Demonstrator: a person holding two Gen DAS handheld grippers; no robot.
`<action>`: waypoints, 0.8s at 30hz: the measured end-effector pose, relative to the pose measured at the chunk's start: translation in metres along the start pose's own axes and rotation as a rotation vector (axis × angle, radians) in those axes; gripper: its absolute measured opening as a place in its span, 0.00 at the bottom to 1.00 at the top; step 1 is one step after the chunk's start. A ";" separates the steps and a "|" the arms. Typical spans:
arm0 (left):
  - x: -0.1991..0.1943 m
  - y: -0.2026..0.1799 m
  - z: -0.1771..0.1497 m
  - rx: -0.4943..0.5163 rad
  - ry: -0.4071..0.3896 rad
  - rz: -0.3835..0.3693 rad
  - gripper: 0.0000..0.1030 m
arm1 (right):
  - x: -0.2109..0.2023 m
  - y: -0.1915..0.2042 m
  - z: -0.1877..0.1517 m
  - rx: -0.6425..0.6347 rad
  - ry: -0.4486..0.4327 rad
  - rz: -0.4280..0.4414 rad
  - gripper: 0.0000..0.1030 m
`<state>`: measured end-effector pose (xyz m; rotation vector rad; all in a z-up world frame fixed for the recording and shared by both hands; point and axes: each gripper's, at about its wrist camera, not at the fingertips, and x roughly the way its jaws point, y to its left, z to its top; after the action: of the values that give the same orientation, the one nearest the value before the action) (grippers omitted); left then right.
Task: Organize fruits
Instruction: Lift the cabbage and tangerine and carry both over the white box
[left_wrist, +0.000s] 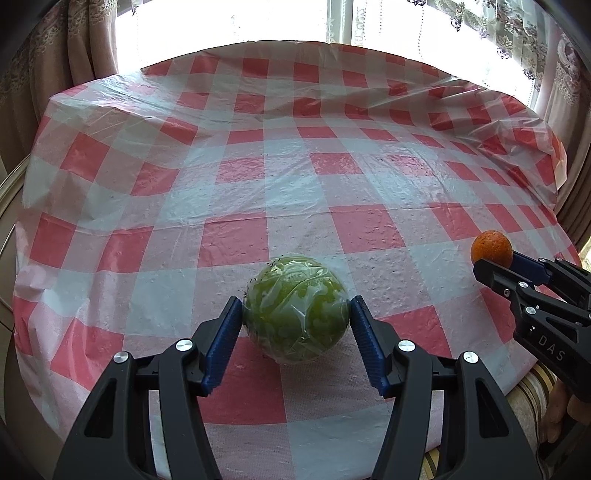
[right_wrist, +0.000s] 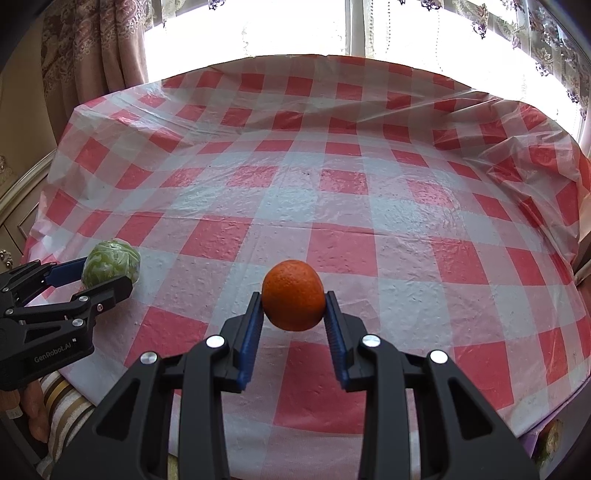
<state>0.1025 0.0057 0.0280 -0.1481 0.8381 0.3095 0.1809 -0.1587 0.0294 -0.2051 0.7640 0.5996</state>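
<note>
My left gripper (left_wrist: 295, 314) is shut on a green round fruit wrapped in clear film (left_wrist: 295, 308), near the table's front edge; I cannot tell whether the fruit touches the cloth. The same fruit (right_wrist: 110, 263) and left gripper (right_wrist: 105, 275) show at the left of the right wrist view. My right gripper (right_wrist: 294, 308) is shut on an orange (right_wrist: 293, 295), held a little above the cloth. The orange (left_wrist: 491, 248) and right gripper (left_wrist: 496, 260) also show at the right edge of the left wrist view.
A red and white checked plastic tablecloth (left_wrist: 295, 184) covers the round table. Curtains (left_wrist: 55, 55) and a bright window (right_wrist: 295, 29) stand behind it. A striped cushion (right_wrist: 62, 398) lies below the table's front edge.
</note>
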 end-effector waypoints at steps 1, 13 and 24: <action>0.000 0.000 0.000 0.001 -0.002 0.000 0.56 | 0.000 0.000 0.000 0.001 -0.002 0.000 0.33; -0.002 0.000 0.000 0.010 -0.007 0.003 0.56 | -0.007 -0.005 -0.003 0.008 -0.001 0.002 0.33; -0.009 -0.002 0.002 0.007 -0.028 0.000 0.56 | -0.028 -0.013 -0.003 0.016 -0.025 -0.014 0.33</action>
<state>0.0994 0.0023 0.0360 -0.1367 0.8118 0.3076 0.1711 -0.1826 0.0461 -0.1877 0.7427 0.5815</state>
